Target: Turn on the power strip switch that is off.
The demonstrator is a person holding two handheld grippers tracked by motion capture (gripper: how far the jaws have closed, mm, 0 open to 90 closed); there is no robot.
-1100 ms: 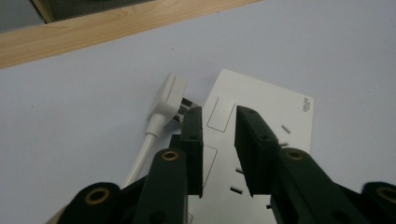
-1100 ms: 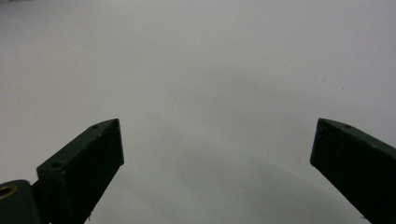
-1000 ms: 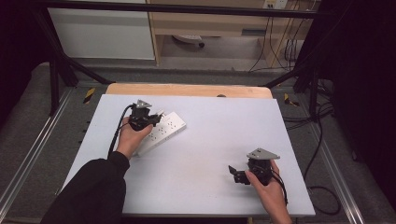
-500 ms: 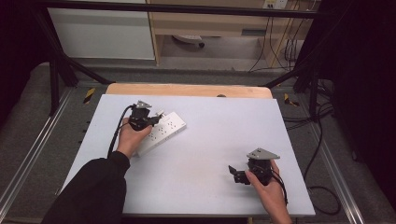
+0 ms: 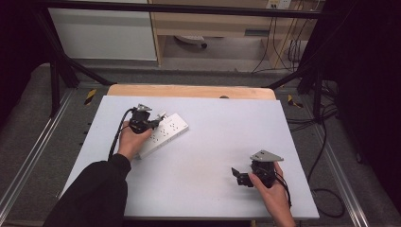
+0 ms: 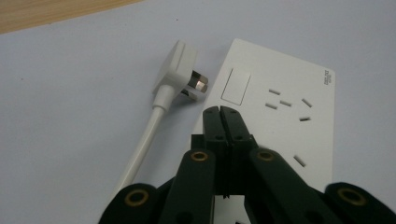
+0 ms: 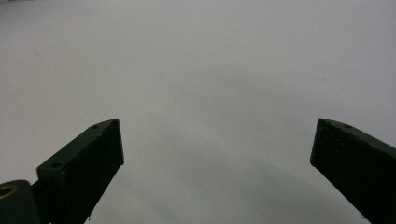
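A white power strip (image 5: 169, 131) lies at an angle on the left half of the pale table (image 5: 213, 142). In the left gripper view the strip (image 6: 285, 107) shows its switch and several sockets. A white plug (image 6: 175, 70) on a white cable (image 6: 140, 144) lies loose on the table, its prongs pointing at the strip's end. My left gripper (image 6: 220, 112) hovers over the switch end of the strip, jaws pressed together with nothing between them; from above the left gripper (image 5: 154, 124) sits at the strip's left end. My right gripper (image 7: 215, 140) stands open over bare table, at the near right (image 5: 239, 178).
A wooden strip (image 5: 189, 91) borders the table's far edge. Black frame bars (image 5: 61, 71) and cables (image 5: 321, 142) flank the table on the floor. A person's dark sleeve (image 5: 94, 194) comes in from the bottom left.
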